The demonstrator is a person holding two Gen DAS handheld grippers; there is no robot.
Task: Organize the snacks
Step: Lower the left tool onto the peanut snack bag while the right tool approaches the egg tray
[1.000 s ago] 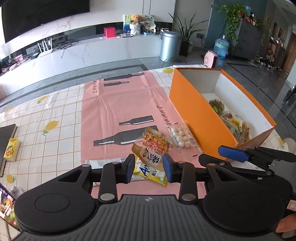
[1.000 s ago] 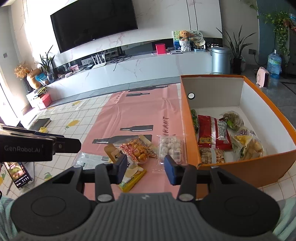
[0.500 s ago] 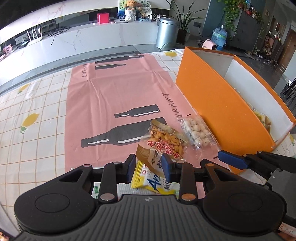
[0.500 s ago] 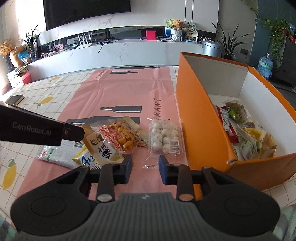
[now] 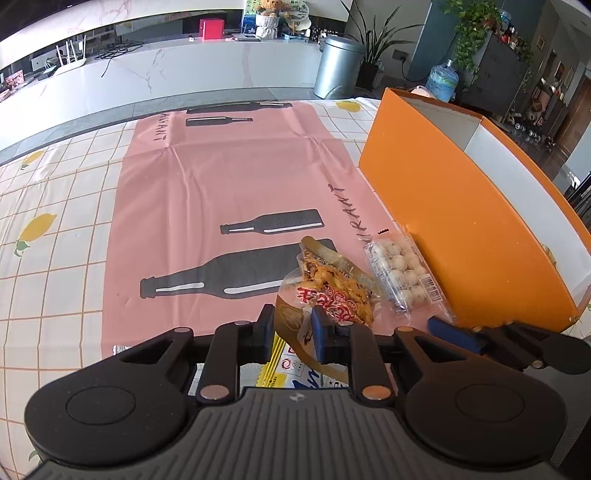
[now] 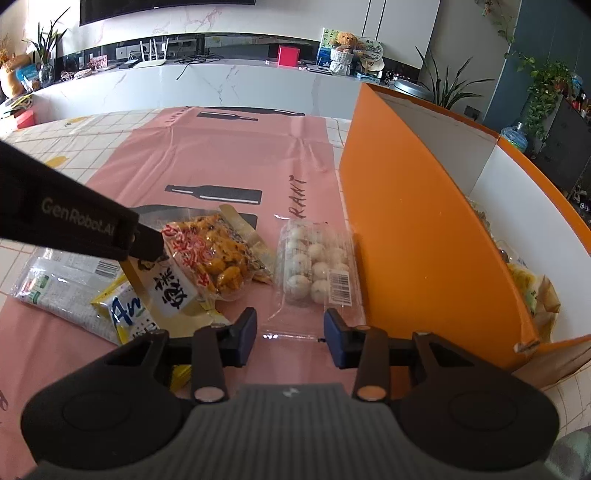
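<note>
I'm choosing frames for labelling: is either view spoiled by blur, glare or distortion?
Left wrist view: sharp, but fisheye bends the tablecloth grid and the orange box. Right wrist view: sharp too, with glare on the clear egg tray and the same edge curving.

place: home living room | cues: wall TV [image 6: 166, 5], marble console [image 6: 221, 79], houseplants [image 6: 443, 88]

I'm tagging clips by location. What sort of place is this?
Most likely a home living room: a wall-mounted dark television screen above a long white marble-look media counter, leafy potted houseplants, and a lemon-print checked tablecloth on the table.
</note>
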